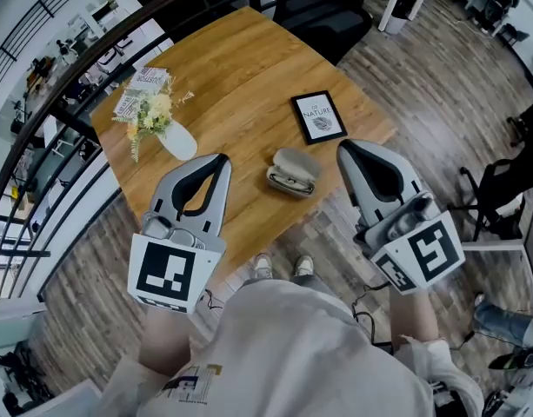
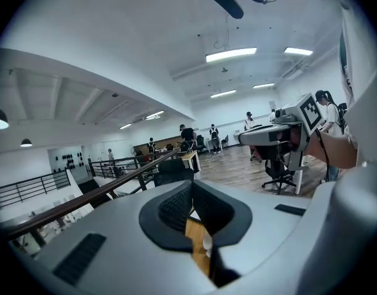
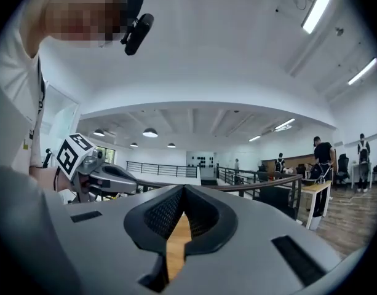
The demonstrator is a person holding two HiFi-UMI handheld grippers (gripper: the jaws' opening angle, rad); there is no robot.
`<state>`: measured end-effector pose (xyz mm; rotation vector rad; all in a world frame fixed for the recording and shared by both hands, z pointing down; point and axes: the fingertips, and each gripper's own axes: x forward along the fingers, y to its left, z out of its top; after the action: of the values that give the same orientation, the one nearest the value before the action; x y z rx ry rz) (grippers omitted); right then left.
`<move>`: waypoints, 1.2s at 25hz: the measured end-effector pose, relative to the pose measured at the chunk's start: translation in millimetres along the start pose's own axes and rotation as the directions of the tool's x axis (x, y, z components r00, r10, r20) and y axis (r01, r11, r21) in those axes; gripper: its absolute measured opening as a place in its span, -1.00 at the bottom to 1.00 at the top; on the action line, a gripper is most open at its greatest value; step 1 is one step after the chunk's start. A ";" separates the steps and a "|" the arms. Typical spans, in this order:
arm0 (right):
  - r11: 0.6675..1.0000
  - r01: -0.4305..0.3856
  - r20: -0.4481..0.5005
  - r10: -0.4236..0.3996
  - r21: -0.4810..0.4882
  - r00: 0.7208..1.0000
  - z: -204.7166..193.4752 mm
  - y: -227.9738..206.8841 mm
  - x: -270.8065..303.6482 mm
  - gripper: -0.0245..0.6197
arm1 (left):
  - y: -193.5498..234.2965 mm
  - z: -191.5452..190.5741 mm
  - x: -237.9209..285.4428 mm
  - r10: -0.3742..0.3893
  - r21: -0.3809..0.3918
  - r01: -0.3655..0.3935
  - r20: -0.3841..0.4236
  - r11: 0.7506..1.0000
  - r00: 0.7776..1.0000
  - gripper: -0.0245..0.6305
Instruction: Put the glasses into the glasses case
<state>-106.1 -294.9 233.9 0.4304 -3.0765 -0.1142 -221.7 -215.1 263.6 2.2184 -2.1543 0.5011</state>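
Note:
A grey glasses case [image 1: 293, 172] lies open near the front edge of the wooden table [image 1: 240, 68], and what looks like the glasses [image 1: 284, 181] rests inside it. My left gripper [image 1: 222, 158] hovers to the left of the case, well above the table, with its jaws shut and nothing between them. My right gripper [image 1: 343, 147] hovers to the right of the case, also shut and empty. The left gripper view shows the left gripper [image 2: 189, 186] pointing out over the room. In the right gripper view the right gripper [image 3: 183, 189] does the same. Neither gripper view shows the case.
A white vase of flowers [image 1: 164, 126] and a printed booklet [image 1: 143, 89] are at the table's left. A framed picture [image 1: 318, 116] lies behind the case. A black chair [image 1: 323, 7] stands at the far side, a dark railing [image 1: 92, 55] runs along the left.

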 end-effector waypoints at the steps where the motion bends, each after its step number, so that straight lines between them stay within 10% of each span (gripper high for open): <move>1: 1.000 0.010 0.011 -0.009 -0.015 1.000 3.5 0.9 -4.4 -0.84 | -1.2 2.8 -2.3 -0.002 0.009 0.002 0.004 1.000 1.000 -0.87; 30: 0.995 0.011 -0.062 -0.004 0.104 0.998 -42.6 10.1 -26.7 -0.84 | -17.6 -32.4 -10.4 0.023 -0.036 -0.024 -0.031 0.999 0.999 -0.87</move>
<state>-81.4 -280.8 276.5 0.4413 -3.0301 0.0585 -211.7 -196.7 295.7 2.1551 -2.1591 0.4886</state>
